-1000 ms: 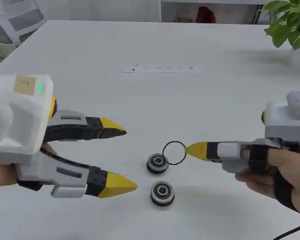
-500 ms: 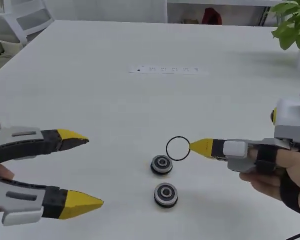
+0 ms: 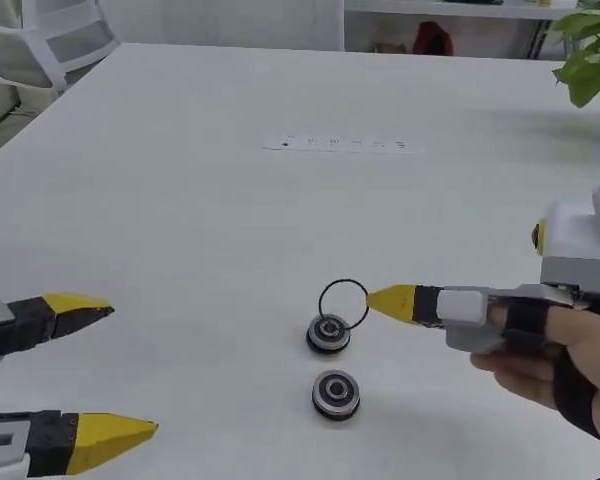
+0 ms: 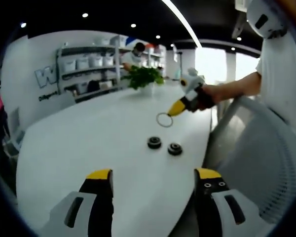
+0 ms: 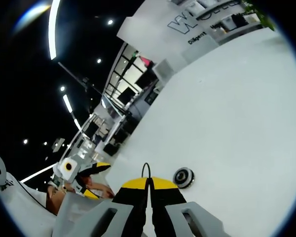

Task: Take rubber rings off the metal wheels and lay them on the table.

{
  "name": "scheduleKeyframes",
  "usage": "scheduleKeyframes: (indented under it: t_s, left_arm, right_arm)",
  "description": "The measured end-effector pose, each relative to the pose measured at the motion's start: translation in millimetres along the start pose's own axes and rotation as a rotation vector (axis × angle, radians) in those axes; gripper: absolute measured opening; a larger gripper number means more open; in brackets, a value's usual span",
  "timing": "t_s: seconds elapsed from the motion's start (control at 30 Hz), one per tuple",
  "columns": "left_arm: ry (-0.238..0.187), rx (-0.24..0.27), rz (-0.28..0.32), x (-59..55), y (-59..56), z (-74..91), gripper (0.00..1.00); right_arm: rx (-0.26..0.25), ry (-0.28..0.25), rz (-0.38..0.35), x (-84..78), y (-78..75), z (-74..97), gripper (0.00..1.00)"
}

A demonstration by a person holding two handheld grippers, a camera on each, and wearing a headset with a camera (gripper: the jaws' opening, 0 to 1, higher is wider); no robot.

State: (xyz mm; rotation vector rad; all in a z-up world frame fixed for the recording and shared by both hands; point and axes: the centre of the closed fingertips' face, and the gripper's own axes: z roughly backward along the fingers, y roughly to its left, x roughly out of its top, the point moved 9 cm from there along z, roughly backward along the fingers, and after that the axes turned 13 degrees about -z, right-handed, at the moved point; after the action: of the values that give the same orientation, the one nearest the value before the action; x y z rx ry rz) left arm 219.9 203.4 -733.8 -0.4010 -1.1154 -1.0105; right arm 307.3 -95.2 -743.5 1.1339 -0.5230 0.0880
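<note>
Leftmost in the head view, the left gripper (image 3: 120, 370) enters from the lower left edge. Its jaws are spread wide and hold nothing, and the two yellow tips sit over bare table (image 3: 180, 200). The left gripper view confirms this: the left gripper (image 4: 153, 174) shows a broad gap between its tips, with white tabletop (image 4: 89, 143) visible through the gap.

Near the centre of the head view, two metal wheels lie flat on the table, just beside each other. The farther wheel (image 3: 328, 334) and the nearer wheel (image 3: 336, 393) each have a dark outer band and a bright hub. In the left gripper view the same pair appears as one wheel (image 4: 154, 142) and its neighbour (image 4: 174, 148).

The rubber ring (image 3: 344, 282) is a thin black loop gripped at its right side by the right gripper (image 3: 380, 301). In the head view its lower arc crosses the top edge of the farther wheel. In the left gripper view the ring (image 4: 164, 114) sits apart from both wheels, at the tip of the right gripper (image 4: 176, 107).

The right gripper view shows the right gripper (image 5: 149, 181) with jaws pressed together on the ring (image 5: 146, 168). One wheel (image 5: 183, 177) lies just right of the tips.

A green plant (image 3: 590, 60) stands at the far right corner.
</note>
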Motion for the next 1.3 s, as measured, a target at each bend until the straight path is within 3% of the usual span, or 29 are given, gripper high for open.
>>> scheduleKeyframes:
  t_s: [0.2, 0.57, 0.67, 0.93, 1.3]
  left_arm:
    - [0.026, -0.002, 0.002, -2.6, -8.3, -1.0, 0.67]
    - [0.019, 0.005, 0.026, -4.7, -9.0, -0.6, 0.68]
    - [0.010, 0.013, 0.037, -5.3, -7.8, 0.2, 0.68]
    - [-0.030, 0.033, 0.076, -5.9, -5.9, 1.9, 0.69]
    - [-0.031, 0.024, 0.057, -6.9, -5.3, 0.5, 0.73]
  right_arm:
    - [-0.005, 0.051, 0.039, -6.2, 2.2, -6.5, 0.00]
    - [-0.015, 0.140, 0.071, -20.2, 3.9, -18.5, 0.00]
    - [-0.030, 0.178, 0.115, -23.5, 4.2, -22.1, 0.00]
    - [-0.011, 0.238, 0.124, -33.0, 9.8, -34.7, 0.00]
    - [-0.009, 0.284, 0.155, -32.3, 17.2, -52.3, 0.00]
